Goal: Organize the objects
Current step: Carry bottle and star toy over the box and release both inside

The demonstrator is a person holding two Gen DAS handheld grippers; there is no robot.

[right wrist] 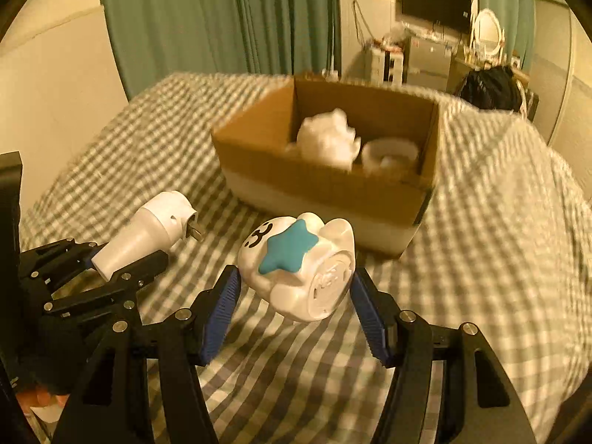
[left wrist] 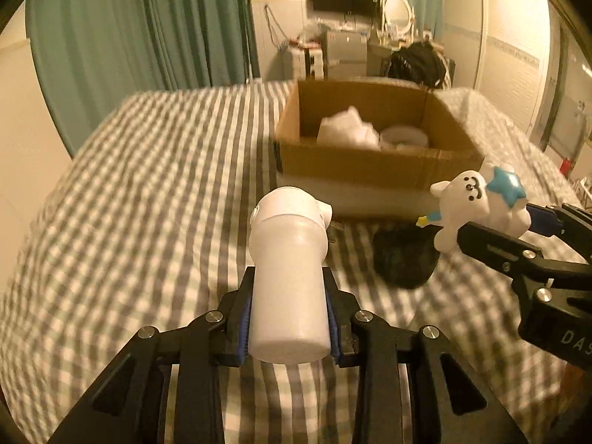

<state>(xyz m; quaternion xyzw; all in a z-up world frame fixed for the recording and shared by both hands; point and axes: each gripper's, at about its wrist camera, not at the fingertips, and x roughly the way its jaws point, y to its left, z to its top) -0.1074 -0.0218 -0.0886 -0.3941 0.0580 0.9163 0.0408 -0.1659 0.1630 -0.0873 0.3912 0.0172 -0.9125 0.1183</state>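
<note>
Left gripper (left wrist: 290, 310), clenched on a white plug-in device (left wrist: 286, 259): the body sits between the blue pads, its pronged head pointing away from the fingers. Right gripper (right wrist: 296, 296), grasping a white bear figurine (right wrist: 296, 266) with a blue star, pinched between both pads. Both are held above the checked bedspread (left wrist: 148, 170). Ahead of both grippers stands an open cardboard box (right wrist: 333, 188) holding white items. A dark object (left wrist: 403, 259) lies below, between left gripper and box.

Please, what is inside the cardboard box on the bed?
Inside the cardboard box lie a crumpled white thing and a white round thing. The near wall hides the box floor.
</note>
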